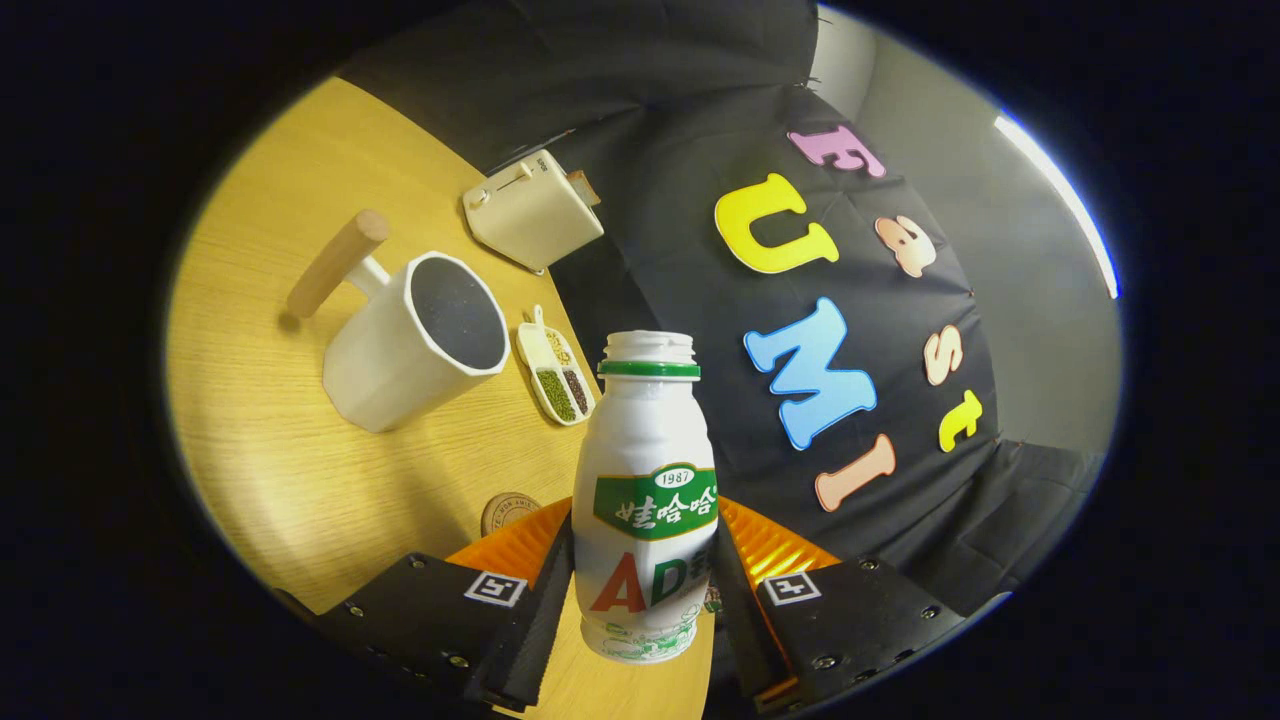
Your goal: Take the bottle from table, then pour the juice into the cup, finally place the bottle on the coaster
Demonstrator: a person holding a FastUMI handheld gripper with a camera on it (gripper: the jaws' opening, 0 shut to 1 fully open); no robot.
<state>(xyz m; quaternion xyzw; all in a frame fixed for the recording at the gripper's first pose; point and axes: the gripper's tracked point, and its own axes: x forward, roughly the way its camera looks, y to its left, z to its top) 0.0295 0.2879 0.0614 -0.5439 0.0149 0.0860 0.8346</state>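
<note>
Gripper (645, 590) clenched on bottle (646, 480), both fingers pressing its sides; bottle uncapped, lifted off table (280, 460). Cup (415, 340) at 10 o'clock from bottle, coaster (508, 511) at 8 o'clock.

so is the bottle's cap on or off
Off: the bottle, clamped in the gripper, shows a bare threaded neck above its green ring, with no cap on it.

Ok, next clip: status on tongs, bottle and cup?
Tongs shut on bottle, lifted and tilted, cap off. Cup beyond, upright on table. Coaster just ahead. Nothing blocking.
</note>
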